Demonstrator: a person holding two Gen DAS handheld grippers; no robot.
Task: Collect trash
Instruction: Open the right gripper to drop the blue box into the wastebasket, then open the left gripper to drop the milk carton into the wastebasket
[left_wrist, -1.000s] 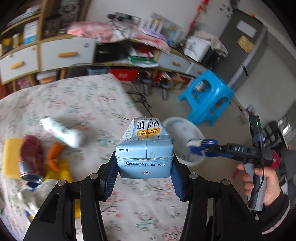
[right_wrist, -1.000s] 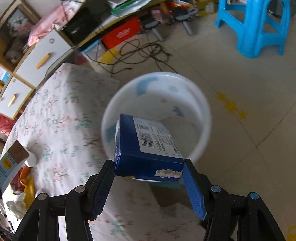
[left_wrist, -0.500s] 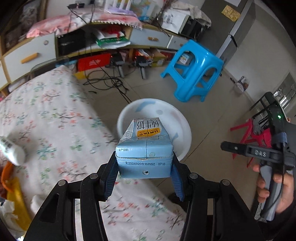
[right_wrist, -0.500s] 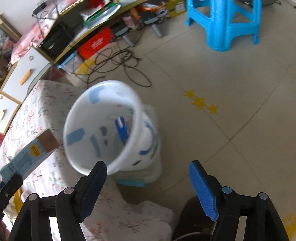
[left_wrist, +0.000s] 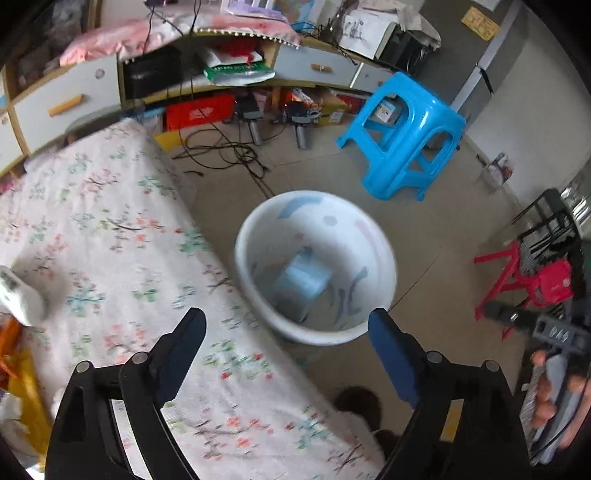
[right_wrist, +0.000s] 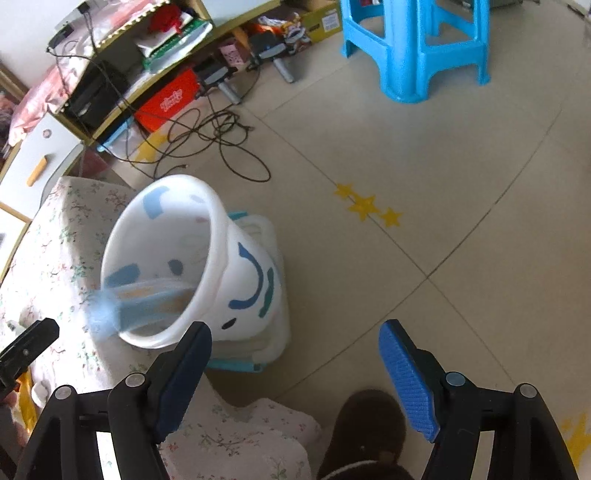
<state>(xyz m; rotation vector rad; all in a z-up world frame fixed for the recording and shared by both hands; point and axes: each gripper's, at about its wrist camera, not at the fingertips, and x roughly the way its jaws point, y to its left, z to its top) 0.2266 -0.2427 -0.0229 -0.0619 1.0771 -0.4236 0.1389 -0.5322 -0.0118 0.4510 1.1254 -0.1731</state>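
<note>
Drop step: light-blue carton (left_wrist: 301, 282) is seen inside the white bucket (left_wrist: 384, 254). Left tool (left_wrist: 286, 334) and right tool (right_wrist: 295, 354) are spread apart, empty. Next, trash on the bed (left_wrist: 110, 221) needs fetching.

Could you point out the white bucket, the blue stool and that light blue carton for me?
white bucket (left_wrist: 373, 240), left wrist view, on its far inner wall.
blue stool (left_wrist: 413, 110), left wrist view, on its seat.
light blue carton (left_wrist: 303, 280), left wrist view, on its blurred face inside the bucket.

Left gripper (left_wrist: 286, 349) and right gripper (right_wrist: 295, 373) gape (both empty).
</note>
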